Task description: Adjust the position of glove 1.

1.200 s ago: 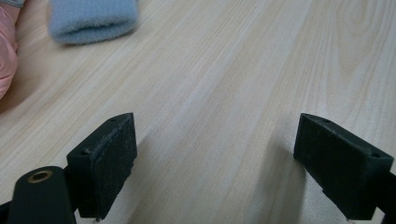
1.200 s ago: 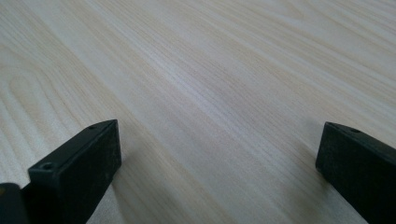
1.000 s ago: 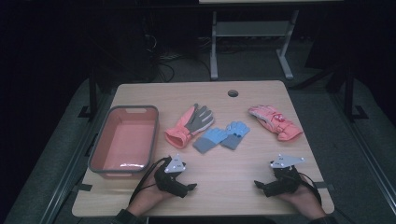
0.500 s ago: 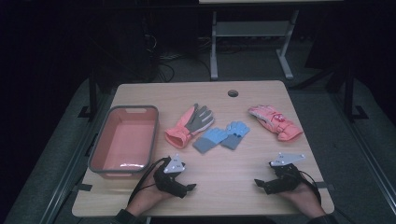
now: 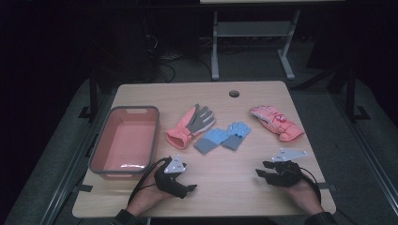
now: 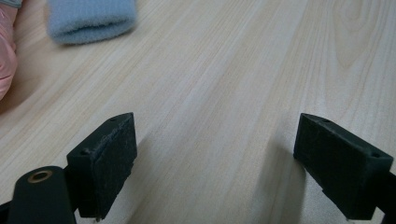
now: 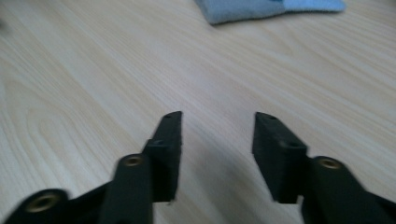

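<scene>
High view has both tools parked near the front edge of the counter [image 5: 220, 101], the left tool [image 5: 190, 188] down by the tub and the right tool [image 5: 259, 172] off to the other side, and neither one is holding anything. The nearest things to them are the blue gloves [image 5: 223, 138], a pair lying side by side in the middle of the counter, cuffs toward the person and fingers pointing away and a bit to the right. They sit between the two hands, farther back, and the left tool looks slightly nearer to the cuff end, so I'd guess that hand gets the easier reach (just my read). In the left gripper view its jaws stand wide apart over bare wood, with a blue cuff [image 6: 91, 21] up at the top left. In the right gripper view the jaws have just been closing and now sit partway in, nothing between them, blue fabric [image 7: 261, 8] straight ahead. The pink tub [image 5: 104, 145] at the left looks empty. Also around: a pink and grey glove [image 5: 190, 124] just left of the blue pair, and a pink glove [image 5: 277, 123] well off to the right.
</scene>
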`<state>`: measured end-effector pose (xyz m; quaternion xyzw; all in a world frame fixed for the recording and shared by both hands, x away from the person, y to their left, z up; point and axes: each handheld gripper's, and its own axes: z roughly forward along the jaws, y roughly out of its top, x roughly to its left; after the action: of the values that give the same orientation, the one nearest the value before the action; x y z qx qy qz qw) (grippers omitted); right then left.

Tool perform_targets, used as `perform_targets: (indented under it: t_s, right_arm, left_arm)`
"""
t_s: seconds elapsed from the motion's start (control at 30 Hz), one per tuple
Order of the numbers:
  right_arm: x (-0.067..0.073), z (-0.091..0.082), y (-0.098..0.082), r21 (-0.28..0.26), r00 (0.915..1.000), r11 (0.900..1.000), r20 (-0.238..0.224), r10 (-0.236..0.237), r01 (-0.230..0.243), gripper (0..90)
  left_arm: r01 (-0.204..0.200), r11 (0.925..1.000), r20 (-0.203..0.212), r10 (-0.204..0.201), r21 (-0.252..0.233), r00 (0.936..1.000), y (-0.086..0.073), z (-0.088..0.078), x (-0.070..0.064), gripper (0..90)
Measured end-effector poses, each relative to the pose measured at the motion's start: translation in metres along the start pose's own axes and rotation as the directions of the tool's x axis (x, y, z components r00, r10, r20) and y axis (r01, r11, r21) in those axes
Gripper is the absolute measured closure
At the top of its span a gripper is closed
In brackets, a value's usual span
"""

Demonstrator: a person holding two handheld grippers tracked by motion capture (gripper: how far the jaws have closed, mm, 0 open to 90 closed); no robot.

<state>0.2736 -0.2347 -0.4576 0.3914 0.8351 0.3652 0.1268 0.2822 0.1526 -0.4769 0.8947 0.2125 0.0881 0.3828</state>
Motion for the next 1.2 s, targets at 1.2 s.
perform_targets:
  t_s: [1.2]
  right_arm:
    - [-0.008, 0.045, 0.063, 0.019, 0.9963, 0.999, -0.082, -0.024, 0.026, 90.0]
  left_arm:
    - [-0.005, 1.0, 0.008, 0.005, 0.005, 1.0, 0.0, 0.0, 0.002, 12.6]
